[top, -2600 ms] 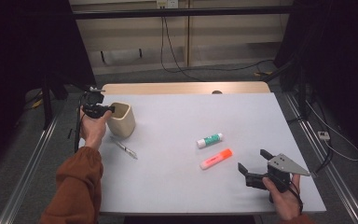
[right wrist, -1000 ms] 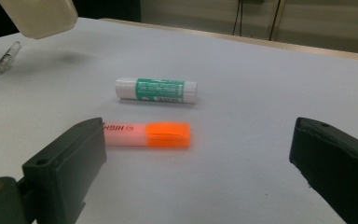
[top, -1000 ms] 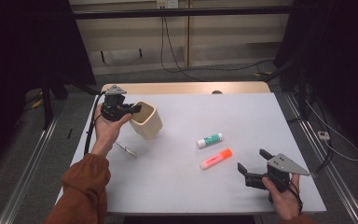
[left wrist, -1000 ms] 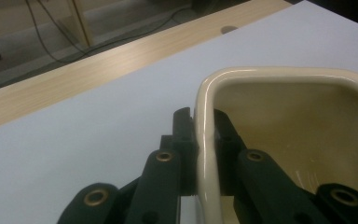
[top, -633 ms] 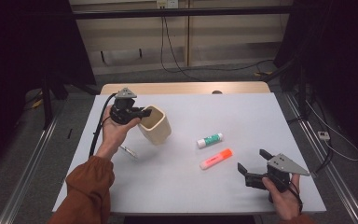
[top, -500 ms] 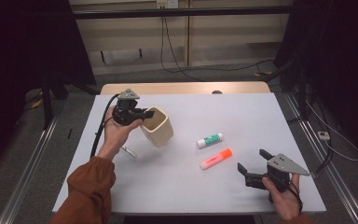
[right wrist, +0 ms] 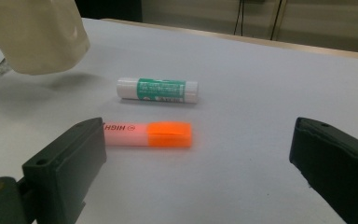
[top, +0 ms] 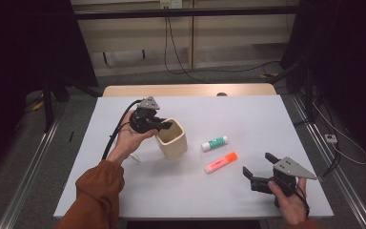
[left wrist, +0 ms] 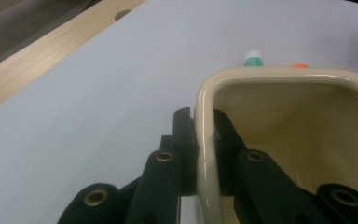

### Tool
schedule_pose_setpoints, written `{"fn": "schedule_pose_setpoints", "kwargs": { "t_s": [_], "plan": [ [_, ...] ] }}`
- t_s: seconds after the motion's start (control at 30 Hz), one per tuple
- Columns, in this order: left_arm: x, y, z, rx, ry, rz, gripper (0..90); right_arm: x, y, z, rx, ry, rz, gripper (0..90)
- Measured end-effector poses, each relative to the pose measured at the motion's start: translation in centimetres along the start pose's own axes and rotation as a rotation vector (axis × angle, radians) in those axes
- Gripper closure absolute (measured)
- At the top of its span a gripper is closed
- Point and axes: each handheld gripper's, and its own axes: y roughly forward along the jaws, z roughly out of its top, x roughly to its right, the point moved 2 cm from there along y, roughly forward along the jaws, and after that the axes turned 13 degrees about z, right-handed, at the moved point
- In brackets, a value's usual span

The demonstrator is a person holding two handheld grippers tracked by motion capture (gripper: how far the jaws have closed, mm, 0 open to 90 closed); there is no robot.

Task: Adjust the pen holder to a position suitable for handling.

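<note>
A beige cup (top: pixel 172 139) hangs a little above the white table, slightly tilted. My left gripper (top: pixel 164 126) is shut on its rim; in the left gripper view the two black jaws (left wrist: pixel 204 126) pinch the cup's wall (left wrist: pixel 284 107), one inside and one outside. To the cup's right lie a green-and-white glue stick (top: pixel 215 143) and an orange highlighter (top: pixel 221 162). My right gripper (top: pixel 259 174) rests near the front right edge, open and holding nothing. In the right gripper view (right wrist: pixel 198 154) the highlighter (right wrist: pixel 148 134) lies just ahead, the glue stick (right wrist: pixel 157 90) behind it, the cup (right wrist: pixel 37 32) at upper left.
A small clear pen-like object (top: pixel 135 158) lies on the table (top: pixel 219 109) under the left wrist. A wooden strip (top: pixel 186 89) runs along the far edge. Metal rails flank the table, and cables (top: pixel 209 69) lie on the floor beyond.
My left gripper has carried the cup from the far left toward the middle of the table, closer to the glue stick. The right gripper has stayed put.
</note>
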Motion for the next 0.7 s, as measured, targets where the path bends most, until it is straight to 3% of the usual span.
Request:
{"fn": "schedule_pose_setpoints", "kwargs": {
  "t_s": [0.23, 0.7],
  "plan": [
    [1.1, 1.0, 0.3, -0.01, 0.054, -0.07, 83.2, 0.0, 0.0, 0.0, 0.003, 0.001, 0.0, 3.5],
    [2.7, 2.8, 0.5, -0.037, 0.097, -0.15, 83.1, 0.0, -0.1, 0.0, 0.003, 0.002, 0.002, 3.5]
  ]
}}
